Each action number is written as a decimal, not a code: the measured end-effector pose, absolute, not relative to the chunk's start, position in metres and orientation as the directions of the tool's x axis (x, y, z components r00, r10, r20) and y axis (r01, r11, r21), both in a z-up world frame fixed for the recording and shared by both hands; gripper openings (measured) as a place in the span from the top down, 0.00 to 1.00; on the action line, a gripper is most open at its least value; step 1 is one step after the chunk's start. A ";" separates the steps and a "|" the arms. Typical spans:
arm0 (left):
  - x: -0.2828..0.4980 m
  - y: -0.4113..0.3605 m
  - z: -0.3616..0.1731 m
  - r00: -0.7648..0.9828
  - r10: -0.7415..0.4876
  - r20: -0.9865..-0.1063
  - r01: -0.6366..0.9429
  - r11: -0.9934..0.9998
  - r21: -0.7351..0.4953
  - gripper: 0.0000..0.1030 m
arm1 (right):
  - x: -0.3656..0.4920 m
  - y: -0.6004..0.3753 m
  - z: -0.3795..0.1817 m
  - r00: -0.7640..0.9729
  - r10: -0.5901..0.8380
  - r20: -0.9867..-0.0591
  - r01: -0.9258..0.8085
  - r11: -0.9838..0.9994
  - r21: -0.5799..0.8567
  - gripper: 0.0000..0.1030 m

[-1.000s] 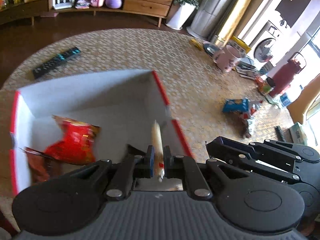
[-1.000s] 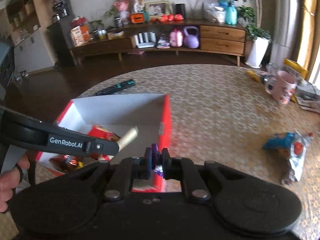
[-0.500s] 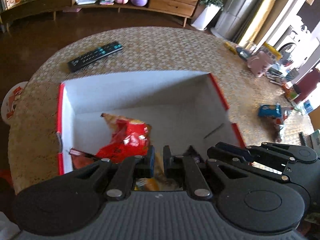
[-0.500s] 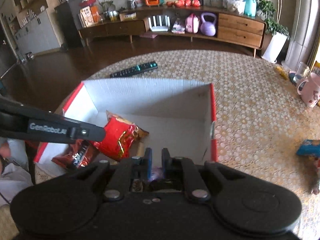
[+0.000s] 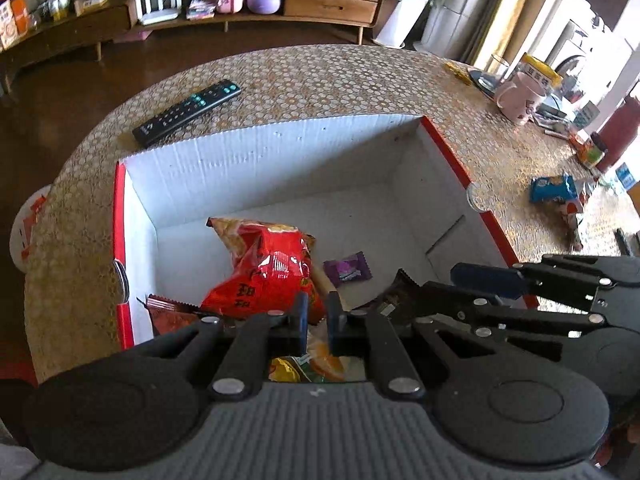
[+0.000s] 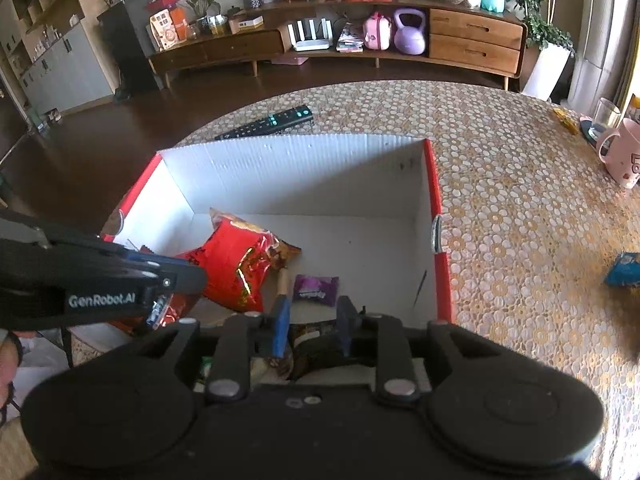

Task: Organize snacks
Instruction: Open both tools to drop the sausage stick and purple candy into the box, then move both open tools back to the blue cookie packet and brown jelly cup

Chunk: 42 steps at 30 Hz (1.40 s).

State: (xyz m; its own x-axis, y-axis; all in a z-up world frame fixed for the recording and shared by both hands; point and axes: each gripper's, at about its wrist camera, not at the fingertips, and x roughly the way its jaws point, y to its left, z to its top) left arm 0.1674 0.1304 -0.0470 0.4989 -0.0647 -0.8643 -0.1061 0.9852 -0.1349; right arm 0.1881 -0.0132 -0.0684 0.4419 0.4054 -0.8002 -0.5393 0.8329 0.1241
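Both grippers hang over the near end of the red-and-white cardboard box (image 6: 434, 184), pointing down into it. Right gripper (image 6: 311, 322): jaws opening, nothing pressed between the pads; a purple candy wrapper (image 6: 315, 289) lies on the box floor just beyond them, so that drop looks done. A dark wrapper (image 6: 316, 344) sits under the jaws at the near wall. Left gripper (image 5: 318, 320): jaws together on the end of a tan stick snack (image 5: 322, 280), which pokes out past the tips beside the red chip bag (image 5: 266, 270); not let go yet. More packets lie under the left jaws at the near wall: a yellow-orange one (image 5: 320, 362) and a brown serrated wrapper (image 5: 168, 312) in the near-left corner.

Far half of the box is bare.

Left to do, as a judgement: release the stick, then fetch the blue snack packet (image 5: 554, 190) with other wrappers beside it, well apart from the box toward the worktop's right edge. A small yellow item (image 6: 566, 116) by the pink mug (image 6: 620, 156) near the far-right edge may count too; can't tell. Remote control (image 5: 186, 112) behind the box is not a snack.

Roughly over halfway.
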 end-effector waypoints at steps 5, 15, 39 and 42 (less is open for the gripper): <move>0.163 0.125 -0.044 0.505 -0.072 -0.860 -0.091 0.987 -0.136 0.85 | 0.180 -0.019 -0.061 0.452 0.417 -0.788 -0.538 0.833 0.132 0.62; 0.155 0.107 -0.029 0.548 -0.064 -0.834 -0.062 0.991 -0.117 0.45 | 0.164 -0.046 -0.038 0.502 0.430 -0.750 -0.521 0.843 0.135 0.34; 0.189 -0.015 -0.007 0.590 -0.192 -0.784 0.138 0.981 -0.137 0.22 | 0.146 -0.188 -0.017 0.643 0.299 -0.706 -0.328 0.940 0.100 0.00; 0.206 -0.037 -0.009 0.579 -0.189 -0.793 0.152 0.981 -0.122 0.22 | 0.148 -0.215 -0.023 0.649 0.261 -0.715 -0.284 0.954 0.090 0.00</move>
